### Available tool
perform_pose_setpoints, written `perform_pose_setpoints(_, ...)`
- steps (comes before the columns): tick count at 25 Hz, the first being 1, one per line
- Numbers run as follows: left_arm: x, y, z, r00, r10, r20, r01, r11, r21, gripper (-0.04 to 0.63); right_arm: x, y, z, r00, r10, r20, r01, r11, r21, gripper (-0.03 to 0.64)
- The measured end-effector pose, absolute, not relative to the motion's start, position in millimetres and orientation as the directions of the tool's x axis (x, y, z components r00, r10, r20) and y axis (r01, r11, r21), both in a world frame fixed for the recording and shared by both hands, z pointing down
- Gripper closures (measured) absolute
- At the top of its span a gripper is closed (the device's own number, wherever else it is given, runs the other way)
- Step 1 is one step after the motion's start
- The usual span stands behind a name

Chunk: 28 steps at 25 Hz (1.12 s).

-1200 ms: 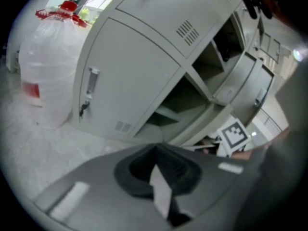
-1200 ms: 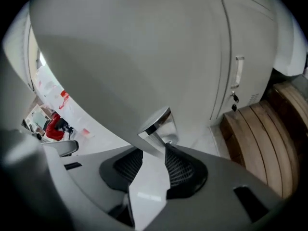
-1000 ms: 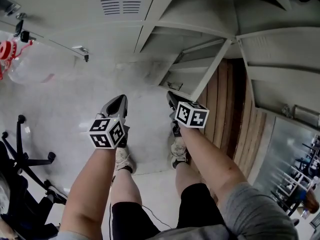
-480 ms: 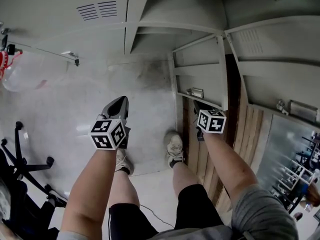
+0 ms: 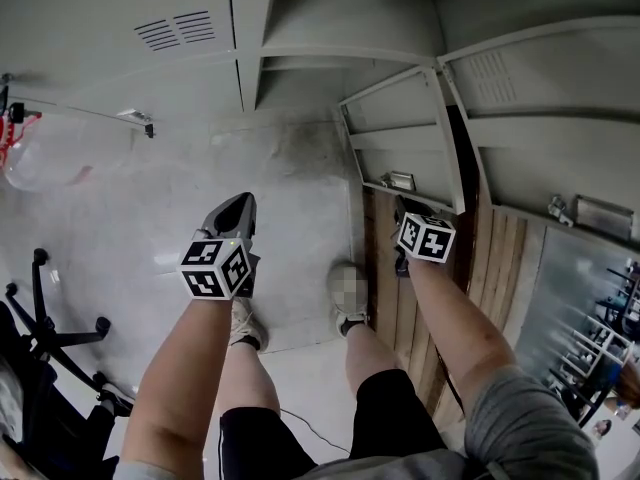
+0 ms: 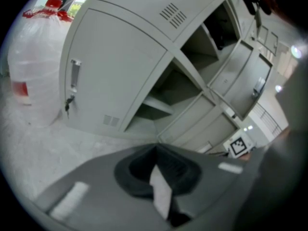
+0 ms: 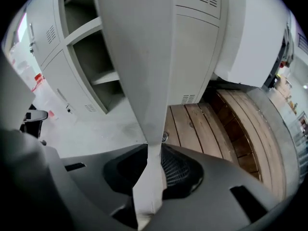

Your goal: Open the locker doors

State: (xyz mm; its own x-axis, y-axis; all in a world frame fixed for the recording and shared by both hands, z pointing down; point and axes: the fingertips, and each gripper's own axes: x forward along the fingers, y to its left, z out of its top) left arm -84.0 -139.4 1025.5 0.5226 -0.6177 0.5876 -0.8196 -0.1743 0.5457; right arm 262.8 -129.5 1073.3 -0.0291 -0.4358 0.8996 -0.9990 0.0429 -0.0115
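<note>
The right gripper (image 7: 154,146) pinches the free edge of a grey steel locker door (image 7: 139,57). The panel's thin edge runs straight down into the jaws, which have just been closing on it and now sit tight on either side of it. In the head view that door stands swung out from the bank of lockers (image 5: 330,28), with its ribbed inner face showing. A small latch plate (image 5: 402,180) sits near its lower edge, just beside the gripper. The compartment behind it is open, with a shelf (image 7: 103,78) across it (whether anything lies on it cannot be made out). Wooden boards (image 5: 382,263) cover the floor below the door, to the right of the person's feet.

The left gripper (image 5: 243,202) hovers well apart from the lockers over the pale concrete floor (image 5: 190,193), angled downward. Its jaws are pressed together with nothing between them.

Further left, a neighbouring door (image 5: 120,58) with vent slots is closed. A clear plastic bag (image 5: 45,153) with red at its top stands on the floor just beside that locker. The black base of an office chair (image 5: 45,323) shows at the lower left.
</note>
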Motion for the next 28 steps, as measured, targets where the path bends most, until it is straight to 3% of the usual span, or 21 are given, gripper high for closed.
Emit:
perform_pose_setpoints(4,-87,-141,1026,0.512,-0.624,0.590,-0.826,-0.169,0.538,0.591,219,-94,1098,-0.091,-0.359,0.929,-0.994,-0.023,-0.106,0.511)
perform_pose_setpoints(8,-86,-143,1026,0.511,-0.631,0.584,-0.829,-0.182,0.529,0.591,119,-106,1094,-0.316,-0.403,0.859,-0.949,0.142,-0.283,0.571)
perform_pose_setpoints(11,-83,-138,1028,0.526,-0.611,0.592,-0.829,-0.213,0.517,0.592,74,-139,1084,-0.390,-0.458,0.799,-0.919,0.242,-0.310,0.591)
perform_pose_setpoints(16,-80,-136,1032,0.541,-0.584,0.605,-0.825,-0.230,0.516,0.594,53,-179,1077,-0.411,-0.480,0.775,-0.905,0.319,-0.283,0.594)
perform_pose_setpoints(28,-82,-134,1008,0.509,-0.623,0.594,-0.840,-0.208,0.501,0.591,74,-153,1059,-0.397,-0.453,0.798,-0.909,0.318,-0.271,0.594)
